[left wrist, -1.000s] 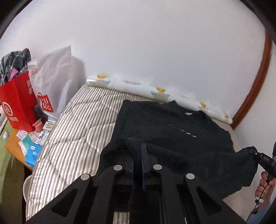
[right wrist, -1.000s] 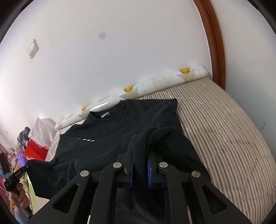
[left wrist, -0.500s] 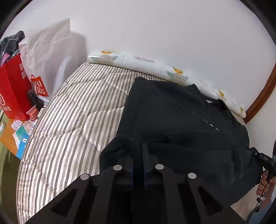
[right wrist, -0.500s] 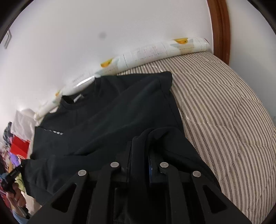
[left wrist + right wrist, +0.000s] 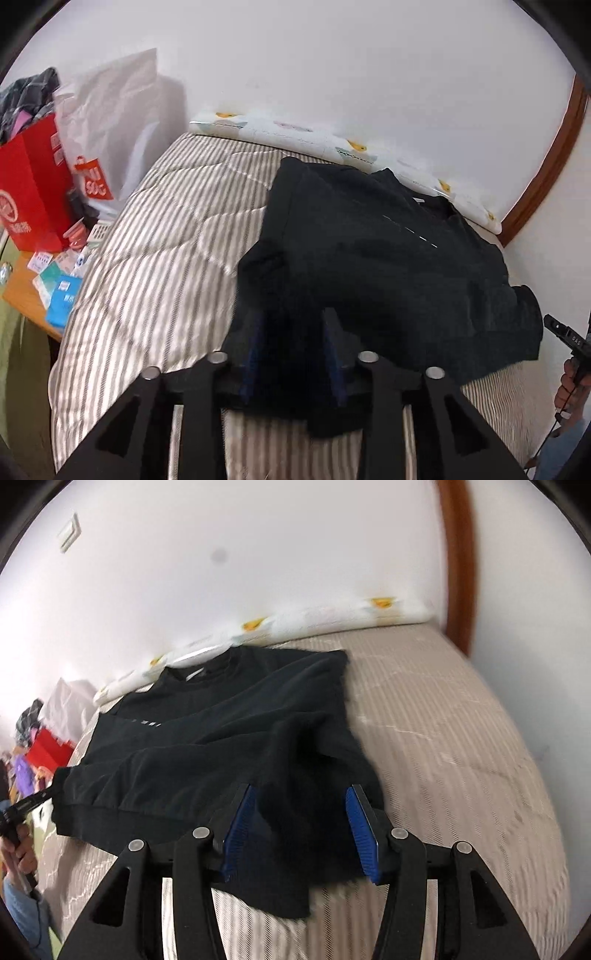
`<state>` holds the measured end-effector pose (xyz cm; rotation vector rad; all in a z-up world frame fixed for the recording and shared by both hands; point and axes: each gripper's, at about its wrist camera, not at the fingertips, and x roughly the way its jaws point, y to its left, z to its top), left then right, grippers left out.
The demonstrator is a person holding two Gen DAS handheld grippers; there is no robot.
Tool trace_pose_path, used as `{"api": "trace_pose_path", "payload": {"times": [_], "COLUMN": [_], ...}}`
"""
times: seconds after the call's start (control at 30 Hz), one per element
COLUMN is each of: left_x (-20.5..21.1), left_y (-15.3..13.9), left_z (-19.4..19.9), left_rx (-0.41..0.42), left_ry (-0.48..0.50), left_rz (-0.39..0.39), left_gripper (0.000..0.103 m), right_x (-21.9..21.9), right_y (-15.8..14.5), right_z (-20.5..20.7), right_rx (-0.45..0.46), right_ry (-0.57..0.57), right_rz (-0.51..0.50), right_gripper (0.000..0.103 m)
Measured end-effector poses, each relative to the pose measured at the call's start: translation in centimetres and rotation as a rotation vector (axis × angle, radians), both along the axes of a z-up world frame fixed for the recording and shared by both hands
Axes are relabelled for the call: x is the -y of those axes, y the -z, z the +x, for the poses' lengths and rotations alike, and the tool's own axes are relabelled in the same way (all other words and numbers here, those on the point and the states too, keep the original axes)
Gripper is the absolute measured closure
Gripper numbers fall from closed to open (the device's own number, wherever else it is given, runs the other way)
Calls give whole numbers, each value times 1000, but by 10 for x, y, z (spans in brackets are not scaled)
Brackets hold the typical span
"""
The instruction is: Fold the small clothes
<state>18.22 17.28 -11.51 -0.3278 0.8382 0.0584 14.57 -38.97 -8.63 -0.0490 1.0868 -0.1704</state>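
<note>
Black sweatshirt (image 5: 369, 251) spread on striped bed (image 5: 155, 236), collar toward wall, lower part folded up over body. Left gripper (image 5: 291, 343) opening, jaws apart, dark cloth lying loose between blue pads. Right gripper (image 5: 301, 819) likewise opening, jaws wide, hem corner slack between, not pinched. Red bag (image 5: 29, 184) beside bed at left.

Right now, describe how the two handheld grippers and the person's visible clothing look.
Both the left gripper and the right gripper are matte black, with triangular cut-out finger frames, silver round bolt heads and ribbed blue pads. A thin dark cable hangs beside the right-hand handle. A light blue sleeve covers the left forearm.
</note>
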Motion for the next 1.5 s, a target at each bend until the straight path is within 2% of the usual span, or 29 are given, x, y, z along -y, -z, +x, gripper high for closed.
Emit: {"api": "trace_pose_path", "payload": {"times": [0.03,0.07,0.2,0.27,0.33,0.4,0.7,0.77,0.83,0.87,1.0,1.23,1.5], "left_x": [-3,-5,-14,-20,-26,-29,-22,-20,-17,-15,-8,-5,11], "left_y": [0,2,16,25,31,37,45,45,44,43,33,23,26], "left_z": [-5,-12,-25,-26,-24,-17,5,5,3,2,-6,-42,-111], "left_rx": [1,3,-33,-50,-60,-67,-59,-53,-48,-44,-25,-12,-13], "left_ry": [-2,-4,-8,-15,-17,-1,2,4,11,15,19,40,82], "left_rz": [-1,2,6,-18,-52,-89,-82,-83,-92,-85,-44,-42,-33], "left_gripper": [59,57,57,57,57,57,57,64,81,84,89,90,90], "right_x": [4,9,29,35,42,48,54,52,45,40,51,33,30], "right_y": [-4,-6,3,10,18,26,51,53,50,47,40,24,8], "right_z": [-5,-10,-16,-16,-14,-10,12,12,12,10,2,-24,-71], "right_rx": [7,8,-26,-35,-43,-51,-73,-69,-62,-56,-47,-48,-58], "right_ry": [16,36,101,116,141,148,183,161,138,116,149,108,77], "right_rz": [-11,-20,-24,-16,0,60,170,192,164,146,250,184,145], "right_gripper": [52,52,52,52,52,52,54,72,81,84,86,87,87]}}
